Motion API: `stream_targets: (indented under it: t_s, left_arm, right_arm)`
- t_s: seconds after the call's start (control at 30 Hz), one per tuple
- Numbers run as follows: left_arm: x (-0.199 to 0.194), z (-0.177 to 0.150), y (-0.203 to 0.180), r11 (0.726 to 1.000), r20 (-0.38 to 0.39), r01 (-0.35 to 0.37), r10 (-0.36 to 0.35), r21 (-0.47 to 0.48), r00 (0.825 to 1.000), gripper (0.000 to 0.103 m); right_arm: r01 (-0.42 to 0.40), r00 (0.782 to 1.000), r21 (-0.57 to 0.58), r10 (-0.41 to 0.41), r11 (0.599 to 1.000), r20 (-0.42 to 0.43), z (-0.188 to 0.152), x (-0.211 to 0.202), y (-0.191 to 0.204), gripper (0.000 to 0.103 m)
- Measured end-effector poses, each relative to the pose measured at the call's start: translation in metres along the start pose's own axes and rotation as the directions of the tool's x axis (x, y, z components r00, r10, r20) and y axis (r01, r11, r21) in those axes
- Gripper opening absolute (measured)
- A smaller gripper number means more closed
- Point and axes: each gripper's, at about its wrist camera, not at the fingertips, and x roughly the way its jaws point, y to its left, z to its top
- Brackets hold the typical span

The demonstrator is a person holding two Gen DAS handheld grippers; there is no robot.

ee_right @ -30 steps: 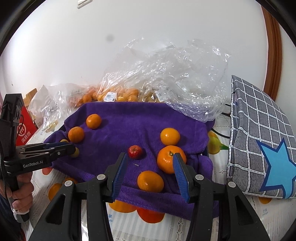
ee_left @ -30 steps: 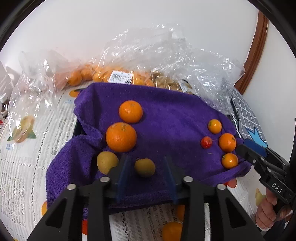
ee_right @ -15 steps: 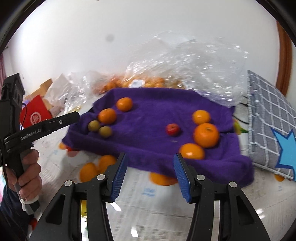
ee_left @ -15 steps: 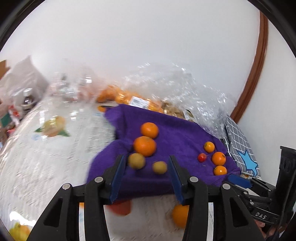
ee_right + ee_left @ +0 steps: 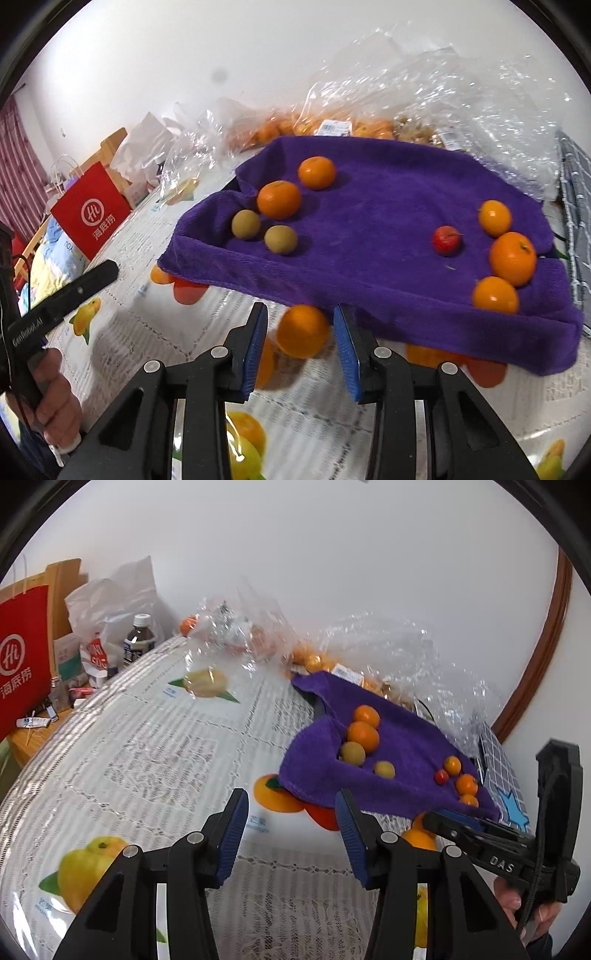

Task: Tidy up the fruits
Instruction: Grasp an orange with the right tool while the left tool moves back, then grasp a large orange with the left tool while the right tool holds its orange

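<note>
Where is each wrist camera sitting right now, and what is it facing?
Left wrist: behind the left gripper, jaws just opening on nothing; faces across the tablecloth to the purple towel; right gripper and hand show.
Right wrist: behind the right gripper, jaws just closing, blurred orange shape between, unpressed; faces the towel's fruit; left gripper shows.
Shared: towel, red paper bag.

Six oranges [image 5: 278, 199], two longans [image 5: 246, 223], one cherry [image 5: 447, 240]
</note>
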Motion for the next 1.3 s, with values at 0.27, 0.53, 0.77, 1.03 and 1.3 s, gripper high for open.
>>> stream_targets:
  t_s: [0.27,0.53,0.77,1.03,1.3]
  left_arm:
    - [0.006,-0.003,-0.001,1.0,-0.025,0.021,-0.021,0.002,0.999,0.047]
    - [0.01,-0.007,-0.007,0.999,-0.05,0.021,-0.02,0.033,0.999,0.047]
    - [0.015,-0.012,-0.021,0.994,-0.079,0.047,-0.04,0.096,0.996,0.047]
    - [0.016,-0.02,-0.036,0.982,-0.113,0.094,-0.076,0.164,0.991,0.048]
    - [0.023,-0.029,-0.059,0.965,-0.18,0.211,-0.182,0.158,0.967,0.048]
  right_arm:
    - [-0.024,0.998,0.081,0.029,0.996,-0.052,0.001,0.02,-0.014,0.032]
    - [0.021,0.997,0.071,-0.026,0.997,0.069,-0.007,-0.022,-0.027,0.032]
    - [0.178,0.979,0.039,-0.181,0.983,0.09,-0.035,-0.056,-0.063,0.032]
    - [0.192,0.981,0.018,-0.193,0.981,0.012,-0.058,-0.042,-0.072,0.032]
    - [0.218,0.975,0.022,-0.218,0.976,0.044,-0.064,-0.052,-0.076,0.032]
